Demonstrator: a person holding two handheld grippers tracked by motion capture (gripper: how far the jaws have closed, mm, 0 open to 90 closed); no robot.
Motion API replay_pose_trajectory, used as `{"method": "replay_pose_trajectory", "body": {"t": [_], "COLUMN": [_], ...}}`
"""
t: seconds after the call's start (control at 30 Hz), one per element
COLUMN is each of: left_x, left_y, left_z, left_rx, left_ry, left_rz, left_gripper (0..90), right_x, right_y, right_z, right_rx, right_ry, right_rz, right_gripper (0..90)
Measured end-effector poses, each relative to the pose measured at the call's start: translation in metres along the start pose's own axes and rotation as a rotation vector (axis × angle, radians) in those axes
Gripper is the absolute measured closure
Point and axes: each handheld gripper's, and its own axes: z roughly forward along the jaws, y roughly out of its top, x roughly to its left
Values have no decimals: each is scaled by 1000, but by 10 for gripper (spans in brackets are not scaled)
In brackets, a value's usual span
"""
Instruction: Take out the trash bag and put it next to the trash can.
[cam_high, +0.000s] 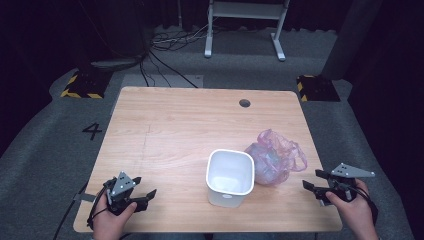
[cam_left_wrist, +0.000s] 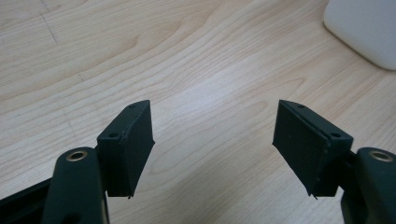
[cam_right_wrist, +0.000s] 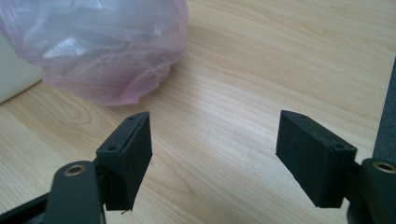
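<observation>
both jaws spread, empty: left hand-held gripper (cam_high: 143, 188), right hand-held gripper (cam_high: 314, 180); white bin (cam_high: 230, 177) touching pink bag (cam_high: 274, 156).

This looks like a lab or recording studio set up for test work rather than a home. A plain wooden table (cam_high: 170, 130) with a cable hole (cam_high: 244, 103) stands on grey carpet (cam_high: 45, 150) bearing a painted number 4 (cam_high: 92, 131), ringed by dark curtains. Loose cables (cam_high: 165, 42) trail across the floor past a white metal stand (cam_high: 245, 27), and black blocks edged with yellow hazard stripes (cam_high: 82, 85) sit beyond the table's far corners.
</observation>
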Motion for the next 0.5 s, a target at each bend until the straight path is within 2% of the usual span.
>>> {"method": "replay_pose_trajectory", "body": {"t": [0.07, 0.27, 0.5], "left_x": [3, 11, 17], "left_y": [-2, -9, -15], "left_z": [0, 2, 1], "left_rx": [5, 20, 33], "left_ry": [12, 14, 37], "left_rz": [9, -7, 7], "left_gripper": [281, 266, 267], "right_x": [-1, -3, -6], "right_y": [-3, -16, -28], "right_z": [1, 3, 5], "right_rx": [6, 32, 60], "right_ry": [-1, -5, -9], "right_rz": [2, 20, 38], "right_gripper": [267, 257, 243]}}
